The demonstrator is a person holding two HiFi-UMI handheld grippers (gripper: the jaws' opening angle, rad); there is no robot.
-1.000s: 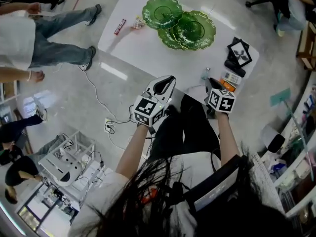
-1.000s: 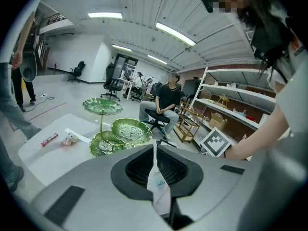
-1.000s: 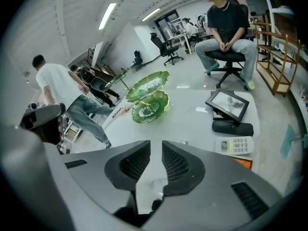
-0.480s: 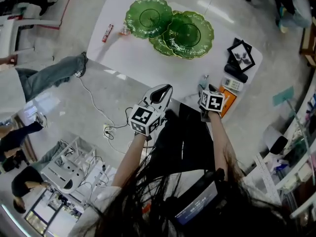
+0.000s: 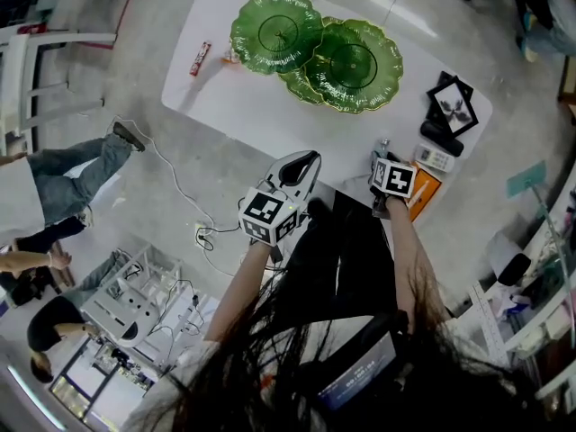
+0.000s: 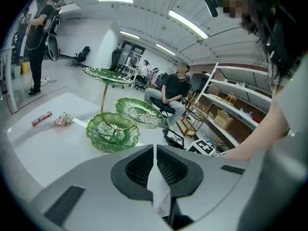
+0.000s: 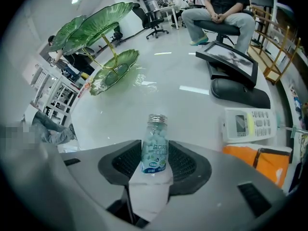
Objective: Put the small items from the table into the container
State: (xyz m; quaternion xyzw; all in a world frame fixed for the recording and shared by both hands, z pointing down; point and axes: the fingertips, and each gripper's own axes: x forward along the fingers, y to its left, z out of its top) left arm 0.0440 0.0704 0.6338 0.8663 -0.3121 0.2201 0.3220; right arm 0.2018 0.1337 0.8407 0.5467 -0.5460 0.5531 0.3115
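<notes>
A small clear bottle [image 7: 154,146] of pale mints stands upright at the near edge of the white table [image 5: 243,97]. My right gripper [image 7: 155,153] points steeply down over it. Its jaws are closing, and both pads touch the bottle's sides. In the head view the bottle [image 5: 383,144] peeks out just beyond the right gripper [image 5: 382,154]. My left gripper [image 5: 301,158] hovers off the table's near edge, shut with nothing between its fingers [image 6: 154,150]. A red snack stick [image 6: 41,119] and a wrapped candy [image 6: 63,120] lie at the far left. The green tiered dish [image 5: 315,48] stands at the back.
A grey remote [image 7: 248,124], a black case [image 7: 238,93], a picture frame [image 7: 231,59] and an orange item [image 7: 262,162] lie right of the bottle. People stand and sit around the room, and a cable [image 5: 180,187] trails on the floor.
Both grippers have sunk toward the table's near edge. The right gripper has come down around the bottle. People at the left have moved.
</notes>
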